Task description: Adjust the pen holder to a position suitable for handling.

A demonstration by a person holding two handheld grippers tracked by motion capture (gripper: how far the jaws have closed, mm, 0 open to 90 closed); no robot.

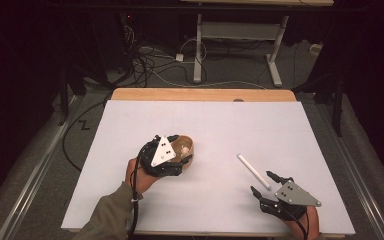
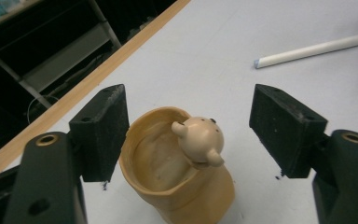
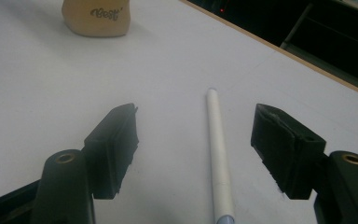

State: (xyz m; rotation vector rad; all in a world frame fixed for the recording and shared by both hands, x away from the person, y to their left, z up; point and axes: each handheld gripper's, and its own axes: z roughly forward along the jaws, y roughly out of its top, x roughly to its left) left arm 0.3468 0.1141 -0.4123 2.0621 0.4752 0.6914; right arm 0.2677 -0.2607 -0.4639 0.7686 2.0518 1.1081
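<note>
**Q:** Tan ceramic, was it? Where did the cup sit, and what were your tongs doing?

**A:** Tan, glazed-looking, material not certain. The cup [image 2: 177, 168] stood upright on the white table cover [image 1: 205, 125], left of centre. My left gripper [image 2: 189, 135] hung just over it, jaws spread wide to either side of the rim, pads off the wall; nothing held. My right gripper [image 3: 193, 149] rested low near the front right of the table, jaws also well apart and empty, with the white stick [image 3: 218, 154] lying flat between them, untouched.

**Q:** How would you do the step in hand well?

**A:** Judgement only: the left tongs looked to be clear of the cup, so I would lift straight away without brushing the rim, since a nudge could tip it. For the right, I would lower both pads evenly beside the stick near its middle, then close squarely so it does not roll or pivot out.

**Q:** Describe the cup.

**A:** Rounded body, wide mouth, pale interior. A small cream figure's head [image 2: 200, 140] with two stub ears and dark dots sat at the rim. From the right gripper view the outer wall [image 3: 95, 18] carried dark script lettering, too small to read surely. The stick was slim, matte white, with a bluish end cap.
</note>
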